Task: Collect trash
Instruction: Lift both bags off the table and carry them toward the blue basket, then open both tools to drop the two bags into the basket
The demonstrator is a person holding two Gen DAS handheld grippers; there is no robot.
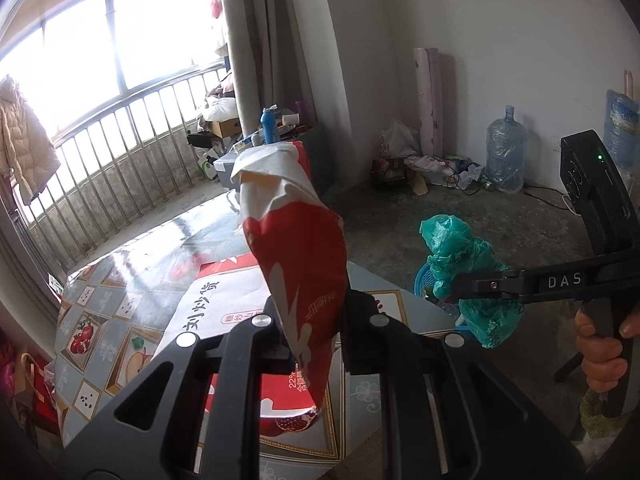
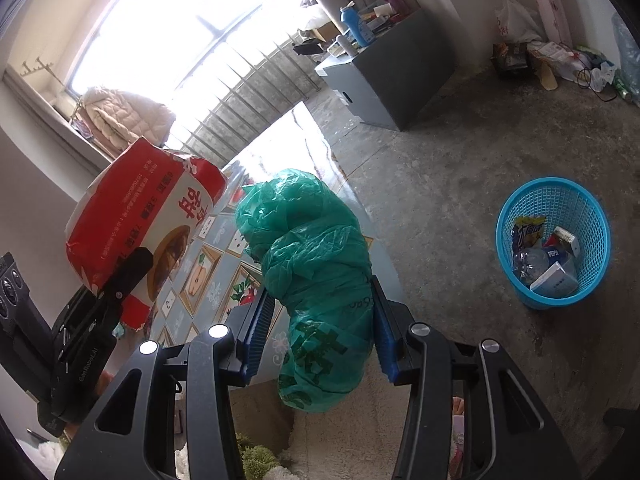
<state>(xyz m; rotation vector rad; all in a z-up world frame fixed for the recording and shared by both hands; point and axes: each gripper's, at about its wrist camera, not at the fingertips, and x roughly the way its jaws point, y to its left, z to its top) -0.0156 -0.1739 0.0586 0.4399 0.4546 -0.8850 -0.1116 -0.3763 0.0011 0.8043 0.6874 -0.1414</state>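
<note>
Presently left gripper (image 1: 316, 344) pinches a crumpled red-and-white paper bag (image 1: 296, 248), right gripper (image 2: 324, 336) clamps a bunched green plastic bag (image 2: 316, 280); both lifted clear for the blue mesh basket (image 2: 516, 216).

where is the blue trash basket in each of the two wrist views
Left wrist view: the blue trash basket shows only as a sliver of rim at right of centre, mostly hidden behind the green plastic bag.
Right wrist view: the basket stands in full view on the floor at the right, with trash inside.
Shared landmark: the grey cabinet with the blue bottle on top, near the railing.
</note>
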